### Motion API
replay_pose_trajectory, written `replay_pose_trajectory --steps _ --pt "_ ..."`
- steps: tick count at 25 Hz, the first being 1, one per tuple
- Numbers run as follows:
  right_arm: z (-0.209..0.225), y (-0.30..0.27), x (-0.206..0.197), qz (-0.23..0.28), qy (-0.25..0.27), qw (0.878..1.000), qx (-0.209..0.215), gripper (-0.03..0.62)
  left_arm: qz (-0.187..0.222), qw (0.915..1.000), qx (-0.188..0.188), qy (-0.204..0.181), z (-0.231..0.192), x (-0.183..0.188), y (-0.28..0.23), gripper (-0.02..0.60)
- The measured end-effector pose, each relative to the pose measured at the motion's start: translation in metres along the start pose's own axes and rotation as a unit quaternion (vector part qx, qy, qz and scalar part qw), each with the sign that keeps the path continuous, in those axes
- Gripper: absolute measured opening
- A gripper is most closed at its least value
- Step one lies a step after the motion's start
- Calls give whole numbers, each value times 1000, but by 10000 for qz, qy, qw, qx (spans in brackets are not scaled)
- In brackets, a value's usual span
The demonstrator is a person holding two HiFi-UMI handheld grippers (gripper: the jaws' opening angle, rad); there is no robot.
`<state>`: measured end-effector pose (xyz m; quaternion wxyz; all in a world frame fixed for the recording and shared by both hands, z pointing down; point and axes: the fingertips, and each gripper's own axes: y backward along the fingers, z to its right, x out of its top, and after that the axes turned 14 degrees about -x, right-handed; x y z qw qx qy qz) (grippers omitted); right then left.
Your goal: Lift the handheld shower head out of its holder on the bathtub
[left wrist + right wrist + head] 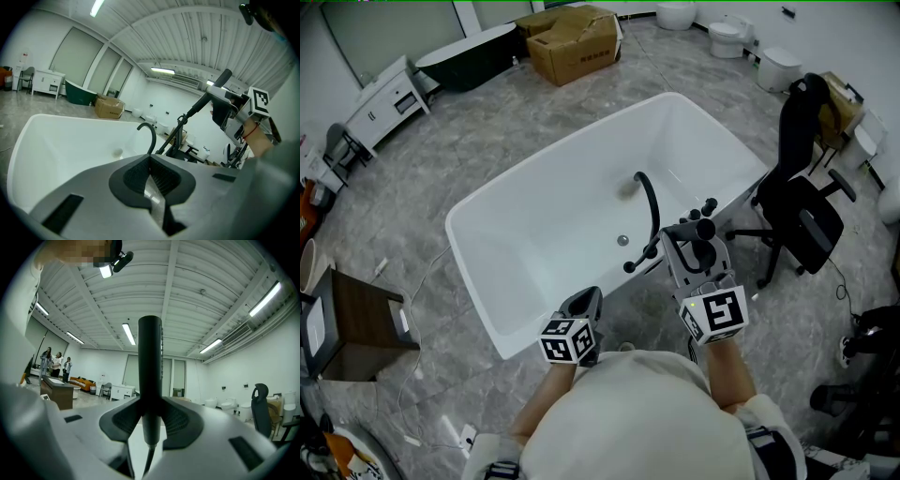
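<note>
The right claw (151,419) is clamped on the handheld shower head (150,362). Both pads press the black wand near its lower end, and it stands upright between them. A thin hose (146,464) hangs from the wand's bottom tip. In the head view this claw sits over the near right corner of the white bathtub (478,281). Seen from the left gripper view, the wand tilts up above the tub's rim. The hose runs down from it toward the black fittings (637,261) at that rim. I cannot tell where the holder itself sits.

The left claw (151,179) has its pads drawn together with nothing between them. It hovers just short of the tub's near rim, near the right claw but apart from it.

Beyond the claws, the curved black spout (649,199) arches over the basin from the near edge. The drain (622,241) lies below it. A black office chair (802,202) stands close to the tub's right end, near the right claw. That leaves only a narrow gap on that side. To the left, a wide stretch of grey floor (422,178) separates the tub from a wooden cabinet (358,323). A cardboard box (577,42) sits well past the far rim.
</note>
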<state>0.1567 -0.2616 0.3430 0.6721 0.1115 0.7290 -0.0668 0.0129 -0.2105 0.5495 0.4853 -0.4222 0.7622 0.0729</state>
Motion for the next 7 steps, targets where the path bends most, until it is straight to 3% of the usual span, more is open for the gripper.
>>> replay_pose_trajectory --steps 7 --pt "4 -3 -4 -12 -9 10000 2 144 -2 10000 21 6 -2 -1 -5 20"
